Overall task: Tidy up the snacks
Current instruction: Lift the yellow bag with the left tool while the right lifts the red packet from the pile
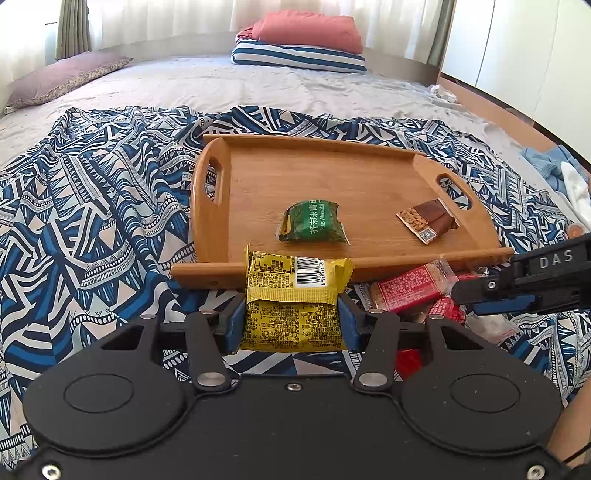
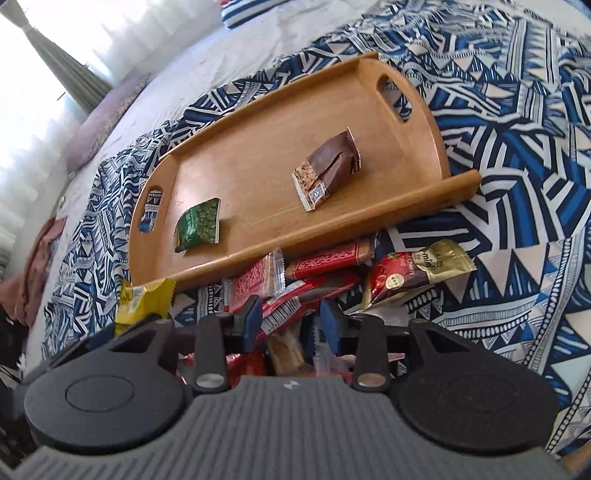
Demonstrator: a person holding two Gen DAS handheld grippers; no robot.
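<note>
Left wrist: jaws clamp yellow packet [image 1: 291,306] (barcode up).

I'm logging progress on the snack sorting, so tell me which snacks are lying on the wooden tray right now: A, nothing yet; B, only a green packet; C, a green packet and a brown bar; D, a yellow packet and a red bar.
C: the green packet and the brown bar lie on the wooden tray, while the left gripper holds the yellow packet short of it.

A home bedroom: a bed [image 1: 221,85] with a pillow [image 1: 62,79], folded bedding [image 1: 303,44], a patterned blue sheet [image 1: 92,192], and curtained windows [image 1: 155,22] behind.
</note>
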